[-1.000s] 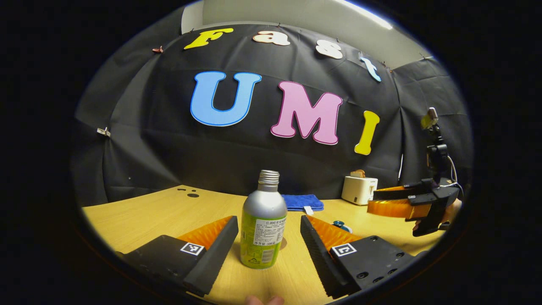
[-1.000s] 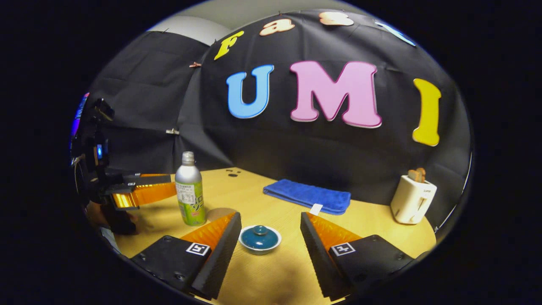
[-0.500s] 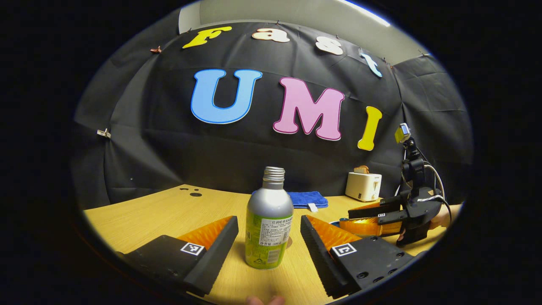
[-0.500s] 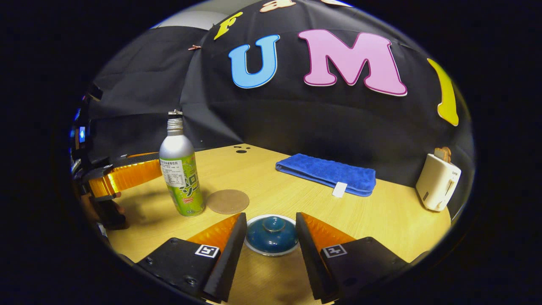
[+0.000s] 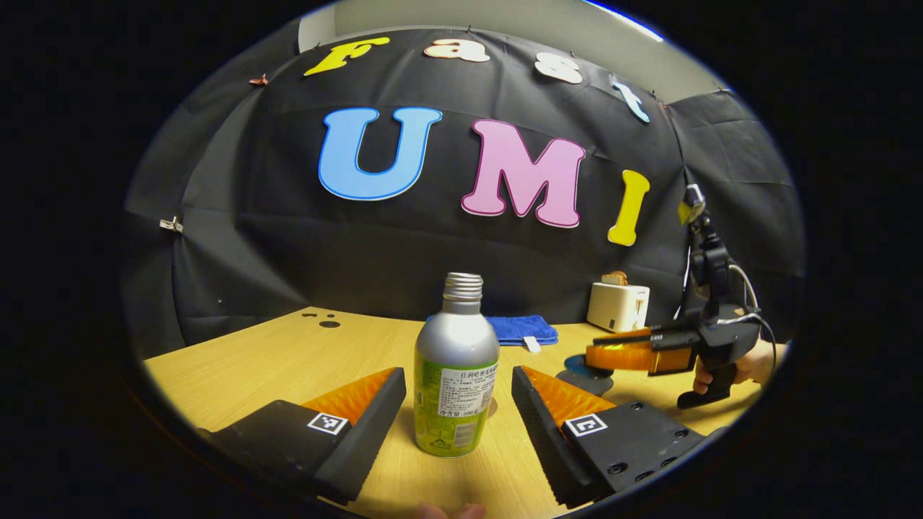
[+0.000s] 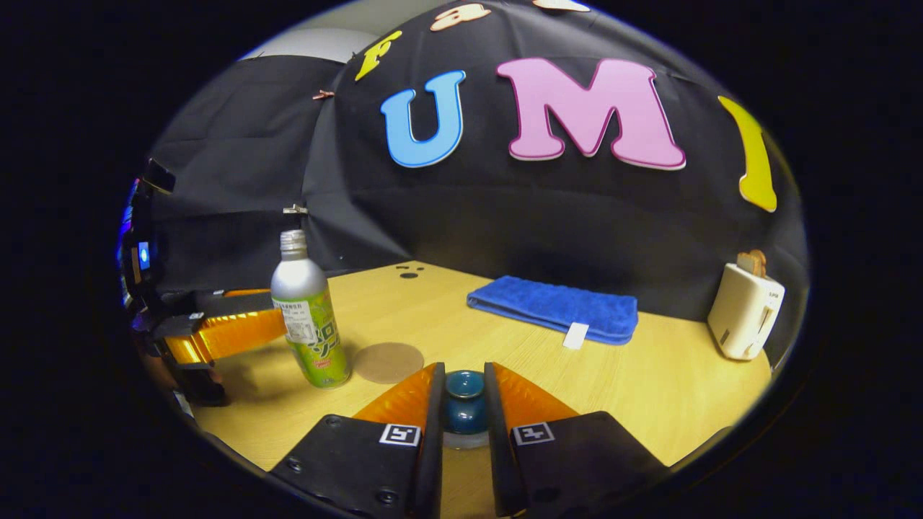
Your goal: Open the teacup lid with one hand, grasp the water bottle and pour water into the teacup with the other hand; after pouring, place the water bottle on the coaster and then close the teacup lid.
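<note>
Jaws on the left gripper (image 5: 458, 404) stood wide apart, flanking the water bottle (image 5: 456, 375) on the table (image 5: 274, 360) without touching; smooth metal, likely slippery, grip mid-body. Right gripper view: right gripper (image 6: 464, 418) was pinched on the teacup lid (image 6: 464, 404) knob; ceramic, probably fragile. Coaster (image 6: 388, 362) sat beside the bottle.

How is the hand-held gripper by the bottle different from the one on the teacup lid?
The left hand-held gripper is open wide, its fingers either side of the water bottle without touching it. The right hand-held gripper is closed, both fingers pinching the knob of the teacup lid. The left one has nothing in its grip; the right one grips the lid. Both are down low over the wooden table.
</note>
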Demonstrator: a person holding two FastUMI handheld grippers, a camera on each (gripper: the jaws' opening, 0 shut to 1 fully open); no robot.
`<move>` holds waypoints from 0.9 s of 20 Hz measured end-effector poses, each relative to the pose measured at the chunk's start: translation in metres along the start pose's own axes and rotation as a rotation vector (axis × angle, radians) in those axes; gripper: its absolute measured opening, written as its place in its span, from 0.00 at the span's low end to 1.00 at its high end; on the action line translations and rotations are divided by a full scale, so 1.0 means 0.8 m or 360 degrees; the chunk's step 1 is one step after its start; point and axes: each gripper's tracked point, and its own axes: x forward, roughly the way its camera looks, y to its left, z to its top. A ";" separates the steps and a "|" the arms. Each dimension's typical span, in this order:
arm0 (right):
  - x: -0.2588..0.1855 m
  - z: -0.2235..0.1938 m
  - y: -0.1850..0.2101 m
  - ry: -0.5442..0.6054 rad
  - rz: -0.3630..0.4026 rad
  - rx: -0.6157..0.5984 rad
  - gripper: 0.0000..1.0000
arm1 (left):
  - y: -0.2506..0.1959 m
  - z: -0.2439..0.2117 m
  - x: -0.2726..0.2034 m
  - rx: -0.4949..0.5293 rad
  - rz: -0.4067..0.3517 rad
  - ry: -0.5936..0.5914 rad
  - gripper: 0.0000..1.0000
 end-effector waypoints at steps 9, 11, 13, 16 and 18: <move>-0.091 0.042 -0.059 -0.0173 -0.0136 0.0006 0.32 | 0.006 -0.003 0.038 0.0053 0.0078 0.0045 0.94; -0.107 0.036 -0.072 -0.0184 -0.0157 0.0018 0.32 | 0.004 -0.005 0.046 0.0111 0.0082 0.0060 0.89; -0.121 0.030 -0.083 -0.0182 -0.0185 0.0009 0.31 | -0.003 0.003 0.047 0.0254 0.0070 0.0060 0.83; -0.134 0.019 -0.097 -0.0166 -0.0211 0.0002 0.32 | -0.004 0.033 0.055 0.0656 0.0140 -0.0007 0.82; -0.142 0.015 -0.103 -0.0169 -0.0222 0.0002 0.31 | -0.012 0.047 0.065 0.0941 0.0145 -0.0009 0.82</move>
